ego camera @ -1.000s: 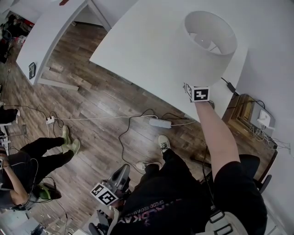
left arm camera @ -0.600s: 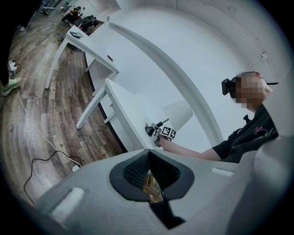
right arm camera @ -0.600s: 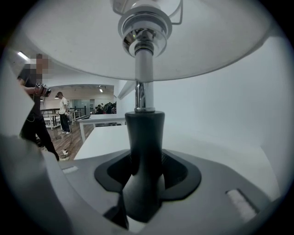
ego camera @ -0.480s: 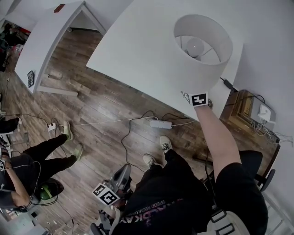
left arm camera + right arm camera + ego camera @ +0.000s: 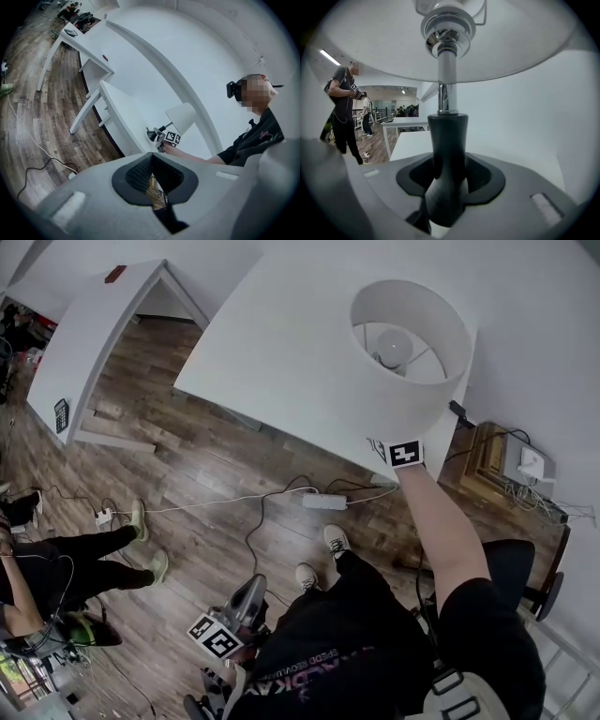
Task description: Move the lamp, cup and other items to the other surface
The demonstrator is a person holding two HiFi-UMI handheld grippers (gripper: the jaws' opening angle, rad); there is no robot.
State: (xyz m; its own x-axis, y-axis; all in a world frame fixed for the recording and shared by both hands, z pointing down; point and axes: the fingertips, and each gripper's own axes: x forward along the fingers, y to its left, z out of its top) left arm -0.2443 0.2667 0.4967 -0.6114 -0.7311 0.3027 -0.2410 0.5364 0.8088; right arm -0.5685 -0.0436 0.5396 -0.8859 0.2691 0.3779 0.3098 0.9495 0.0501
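In the head view my right hand-held gripper (image 5: 399, 448) reaches out under the shade (image 5: 410, 343) of the lamp (image 5: 403, 381), which hangs over the near end of the white worktop (image 5: 272, 352). My left hand-held gripper (image 5: 246, 601) hangs low by my leg above the floor (image 5: 216, 474), carrying nothing. A far worktop (image 5: 89, 334) stands well apart, with one small dark thing near its edge that I cannot make out. In the left gripper view the jaws are pressed together with nothing between them. Beyond them the lamp (image 5: 180, 117) looks tilted, its dark base beside the worktop's (image 5: 117, 108) end, so I judge it lifted rather than standing. In the right gripper view the jaws pinch the lamp's dark stem (image 5: 446, 154), with the shade overhead and white worktop (image 5: 412, 145) below. I'd say the lamp is in transit, not yet set down. The cup and the other items show in no view, so most of the job seems left.
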